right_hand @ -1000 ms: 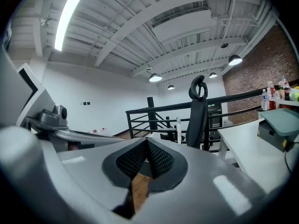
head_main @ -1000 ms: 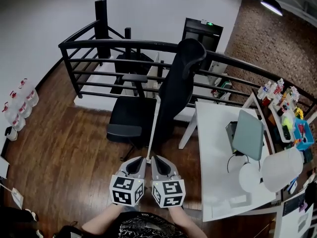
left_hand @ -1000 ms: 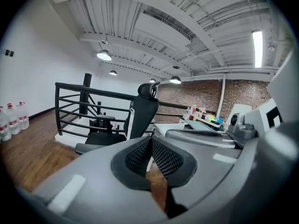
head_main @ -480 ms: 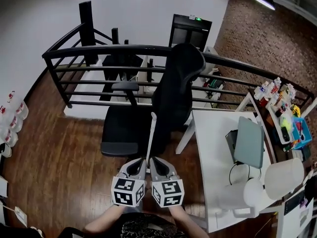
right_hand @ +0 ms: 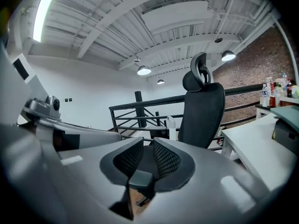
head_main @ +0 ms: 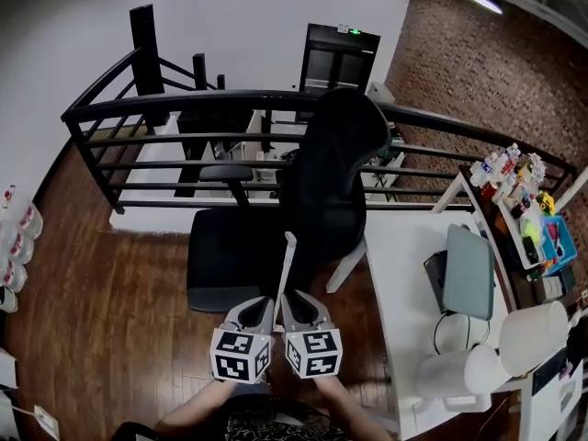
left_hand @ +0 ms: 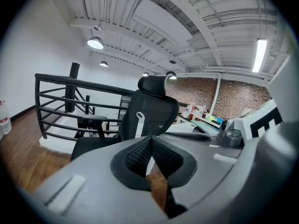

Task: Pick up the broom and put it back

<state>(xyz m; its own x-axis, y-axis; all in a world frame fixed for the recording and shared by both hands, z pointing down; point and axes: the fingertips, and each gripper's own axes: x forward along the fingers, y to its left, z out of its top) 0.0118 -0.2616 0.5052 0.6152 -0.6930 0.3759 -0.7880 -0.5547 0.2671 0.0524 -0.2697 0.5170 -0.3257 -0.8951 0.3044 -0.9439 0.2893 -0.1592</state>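
Observation:
The broom shows only as a thin white handle that stands against the black office chair, its looped top by the seat. My left gripper and right gripper are side by side just short of the handle's lower part, one on each side of it. In the left gripper view the handle rises just beyond the left gripper, whose pads meet with nothing between them. In the right gripper view the handle top stands ahead. The right gripper is opening to a narrow gap that holds nothing.
A black railing runs behind the chair, with a stairwell beyond it. A white table with a grey laptop and white containers stands to the right. Several bottles line the left wall on the wooden floor.
Both grippers and the head camera have come forward towards the chair. The chair looks larger and the visible stretch of white handle ahead of the jaws is shorter.

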